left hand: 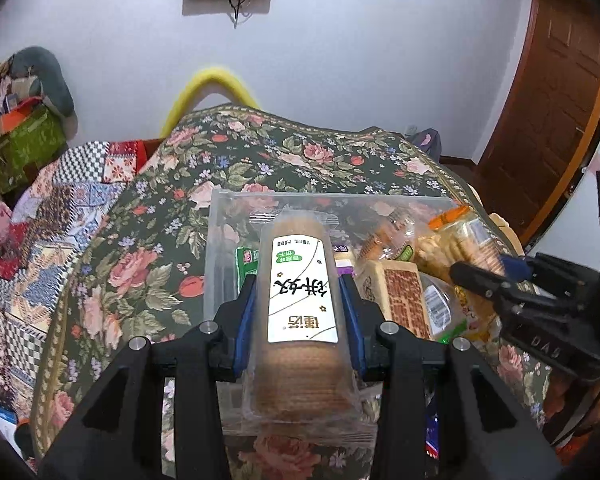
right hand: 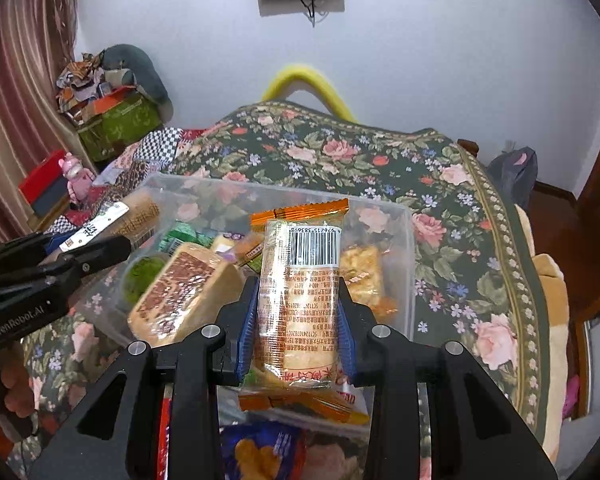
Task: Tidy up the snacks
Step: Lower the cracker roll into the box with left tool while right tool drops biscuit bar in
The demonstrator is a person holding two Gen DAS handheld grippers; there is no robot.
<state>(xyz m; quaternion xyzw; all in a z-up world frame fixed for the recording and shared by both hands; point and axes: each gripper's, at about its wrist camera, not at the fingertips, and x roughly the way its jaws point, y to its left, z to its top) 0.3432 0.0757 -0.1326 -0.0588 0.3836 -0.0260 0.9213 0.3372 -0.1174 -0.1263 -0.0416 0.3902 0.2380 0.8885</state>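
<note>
My left gripper (left hand: 300,284) is shut on a clear sleeve of round brown biscuits with a white label (left hand: 300,300), held over the left part of a clear plastic bin (left hand: 224,204). My right gripper (right hand: 298,292) is shut on an orange-ended cracker pack with a barcode (right hand: 300,280), held over the same bin (right hand: 410,280). The bin holds several snacks: a wrapped brown cake slice (right hand: 180,292), green packets (right hand: 180,238) and a fried snack pack (right hand: 364,272). Each gripper shows in the other's view: the right gripper (left hand: 512,276) and the left gripper (right hand: 56,256).
The bin rests on a floral cloth (left hand: 284,152) over a table. A blue snack bag (right hand: 264,452) lies in front of the bin. A patchwork-covered surface (left hand: 60,216) is at the left, a wooden door (left hand: 552,112) at the right, a white wall behind.
</note>
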